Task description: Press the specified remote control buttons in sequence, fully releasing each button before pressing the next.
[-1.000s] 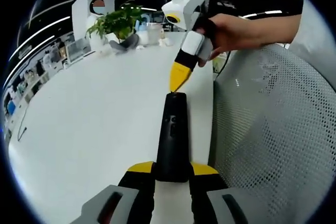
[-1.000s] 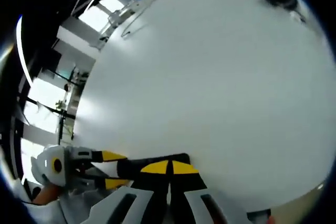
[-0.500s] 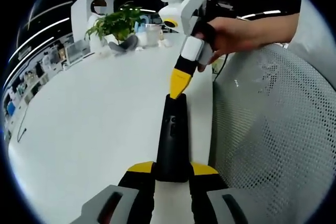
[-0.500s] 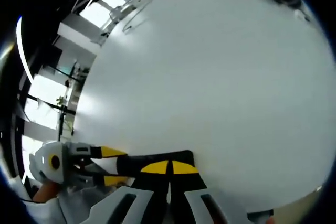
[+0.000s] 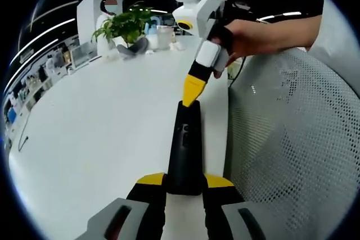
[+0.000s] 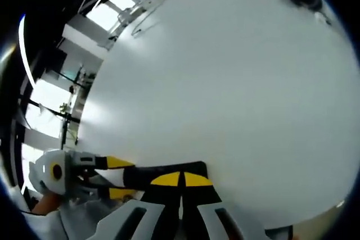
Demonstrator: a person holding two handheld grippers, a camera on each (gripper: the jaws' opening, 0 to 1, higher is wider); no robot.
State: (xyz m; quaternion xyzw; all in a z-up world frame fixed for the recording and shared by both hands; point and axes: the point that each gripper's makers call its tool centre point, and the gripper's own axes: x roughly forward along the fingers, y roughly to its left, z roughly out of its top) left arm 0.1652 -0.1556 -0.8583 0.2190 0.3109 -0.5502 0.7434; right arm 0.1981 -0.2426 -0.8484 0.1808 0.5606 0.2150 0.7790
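Observation:
A black remote control (image 5: pixel 184 144) points away from me, its near end clamped in my left gripper (image 5: pixel 184 181), which is shut on it. My right gripper (image 5: pixel 193 90) comes down from the upper right in a person's hand (image 5: pixel 253 32). Its yellow tips are together and rest on the remote's far end. In the right gripper view, my right gripper (image 6: pixel 181 179) is shut, with its tips over the remote control (image 6: pixel 140 173). That view also has the left gripper (image 6: pixel 118 178) gripping the remote from the left. The remote is held just above a white table (image 5: pixel 101 122).
A white mesh chair back (image 5: pixel 292 139) rises close on the right of the remote. At the table's far end stand a potted plant (image 5: pixel 124 23), a grey object (image 5: pixel 135 46) and white containers (image 5: pixel 164 35). The table (image 6: pixel 225 82) stretches wide and bare ahead.
The right gripper's yellow tips came down from just above the remote's far end onto it and have stayed there. The left gripper and the remote have not moved.

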